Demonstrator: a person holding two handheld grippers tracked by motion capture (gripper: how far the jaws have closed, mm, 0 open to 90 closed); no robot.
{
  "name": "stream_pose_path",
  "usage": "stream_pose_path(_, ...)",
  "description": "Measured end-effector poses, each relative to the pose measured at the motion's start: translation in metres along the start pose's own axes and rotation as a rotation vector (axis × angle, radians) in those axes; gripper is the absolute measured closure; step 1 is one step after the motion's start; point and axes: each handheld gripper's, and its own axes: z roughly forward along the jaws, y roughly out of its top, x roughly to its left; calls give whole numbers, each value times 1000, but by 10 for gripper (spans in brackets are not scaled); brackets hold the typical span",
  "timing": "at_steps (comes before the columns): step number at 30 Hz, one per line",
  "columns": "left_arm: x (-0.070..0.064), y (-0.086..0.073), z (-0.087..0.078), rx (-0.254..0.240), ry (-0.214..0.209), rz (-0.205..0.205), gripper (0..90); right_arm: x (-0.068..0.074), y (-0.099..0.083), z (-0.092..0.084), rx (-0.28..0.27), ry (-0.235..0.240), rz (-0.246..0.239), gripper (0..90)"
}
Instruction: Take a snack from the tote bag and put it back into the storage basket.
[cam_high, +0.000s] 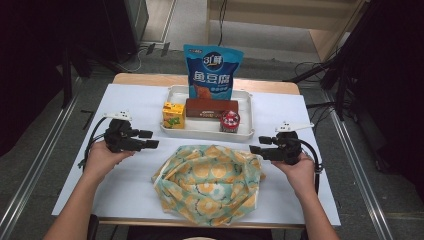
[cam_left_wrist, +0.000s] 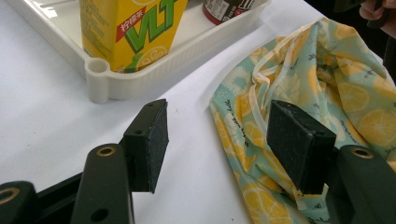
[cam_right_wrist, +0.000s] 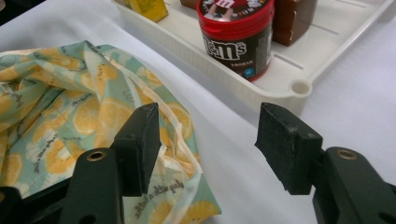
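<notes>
Lemon-print bag (cam_high: 210, 182) lies crumpled at the table's near edge; left gripper (cam_high: 152, 140) and right gripper (cam_high: 256, 150) flank it, jaws wide and empty, tray (cam_high: 247, 125) unpacked.

a wooden table (cam_high: 150, 79) is covered by a white sheet (cam_high: 130, 175), and on that a white tray (cam_high: 245, 125) of snacks is set toward the back, with a crumpled lemon-print cloth bag (cam_high: 210, 182) laid just in front.

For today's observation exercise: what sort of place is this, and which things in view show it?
Probably a lab or studio set up for recording. A table with a white cover stands on a grey floor, cables trail beside dark stands, and a white tray holds staged snacks.
</notes>
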Motion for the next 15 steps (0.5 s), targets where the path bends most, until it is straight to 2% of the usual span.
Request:
stream_pose_path(9,0,0,1,3,-1,-3,380,-3,-1,-2,-12,-18,0,410)
stream_pose_path(15,1,-1,1,5,-2,-7,372,-2,-1,-1,-12,-23,5,371)
